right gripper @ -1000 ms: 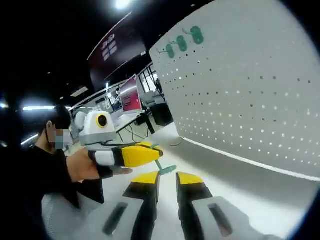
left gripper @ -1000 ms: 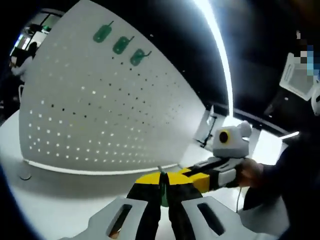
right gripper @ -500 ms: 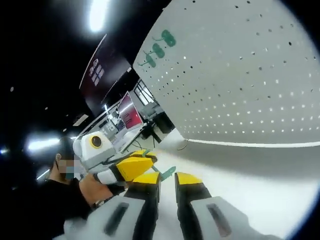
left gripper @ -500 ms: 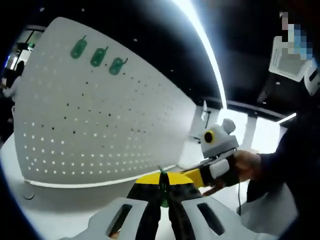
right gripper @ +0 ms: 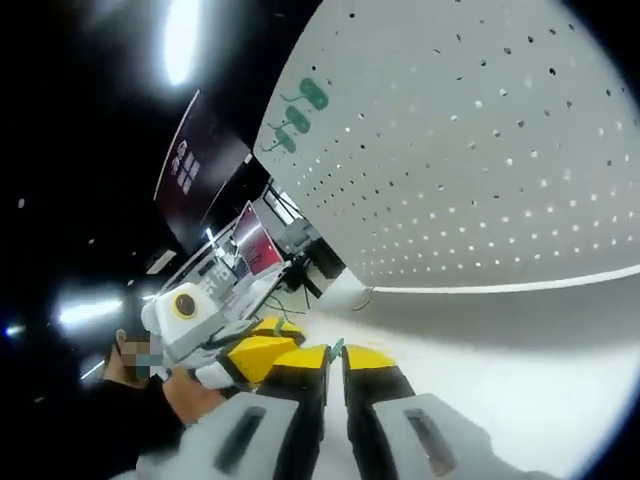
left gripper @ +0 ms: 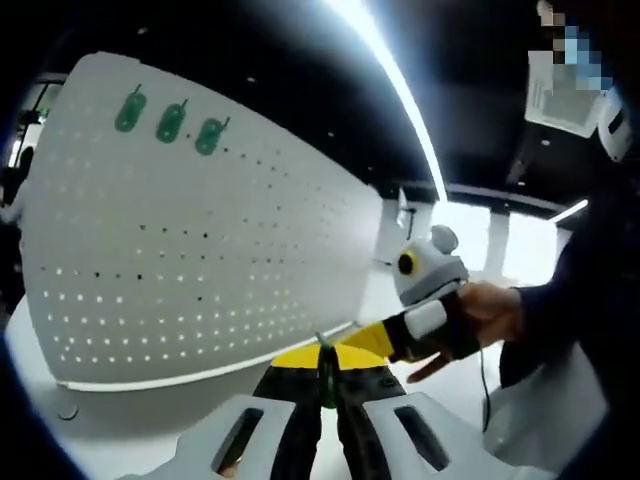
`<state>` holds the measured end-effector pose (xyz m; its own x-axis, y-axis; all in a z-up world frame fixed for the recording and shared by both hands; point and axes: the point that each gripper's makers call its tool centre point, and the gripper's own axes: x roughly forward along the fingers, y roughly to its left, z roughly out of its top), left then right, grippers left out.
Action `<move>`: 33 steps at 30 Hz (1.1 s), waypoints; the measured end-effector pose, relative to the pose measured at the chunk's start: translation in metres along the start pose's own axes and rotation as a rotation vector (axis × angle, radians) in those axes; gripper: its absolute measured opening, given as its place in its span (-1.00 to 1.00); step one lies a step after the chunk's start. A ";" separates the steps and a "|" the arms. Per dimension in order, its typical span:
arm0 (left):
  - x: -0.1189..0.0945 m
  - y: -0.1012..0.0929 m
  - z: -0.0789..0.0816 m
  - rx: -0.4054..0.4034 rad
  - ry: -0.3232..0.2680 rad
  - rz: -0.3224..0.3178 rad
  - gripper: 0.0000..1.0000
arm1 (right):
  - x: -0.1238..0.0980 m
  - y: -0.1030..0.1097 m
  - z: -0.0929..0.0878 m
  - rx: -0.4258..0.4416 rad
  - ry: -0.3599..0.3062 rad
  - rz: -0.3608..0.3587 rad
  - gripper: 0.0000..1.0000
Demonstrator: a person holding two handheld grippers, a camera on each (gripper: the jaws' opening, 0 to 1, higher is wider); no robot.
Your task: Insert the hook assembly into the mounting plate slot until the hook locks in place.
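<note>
Green hook (left gripper: 326,372) sits pinched in the left gripper (left gripper: 327,385), right gripper (right gripper: 334,358) now closing on its other end too – pegboard (left gripper: 200,240) has drawn nearer, three hooks (left gripper: 168,118) already near its top edge – insertion not begun.

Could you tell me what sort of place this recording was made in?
Probably a lab or office workshop: a white pegboard carrying three green hooks stands on a white table, with lit monitors on desks behind.
</note>
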<state>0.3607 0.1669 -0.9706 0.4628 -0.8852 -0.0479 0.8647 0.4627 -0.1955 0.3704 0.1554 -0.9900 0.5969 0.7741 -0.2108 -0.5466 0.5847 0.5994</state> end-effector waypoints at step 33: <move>0.004 0.014 -0.010 0.140 0.058 0.149 -0.95 | 0.001 0.017 0.024 -0.226 -0.095 -0.036 -1.00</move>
<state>0.3725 0.1690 -0.9829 0.5793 -0.8058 -0.1229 0.8080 0.5876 -0.0438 0.3759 0.1600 -0.9612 0.6653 0.7316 -0.1487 -0.6350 0.6592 0.4028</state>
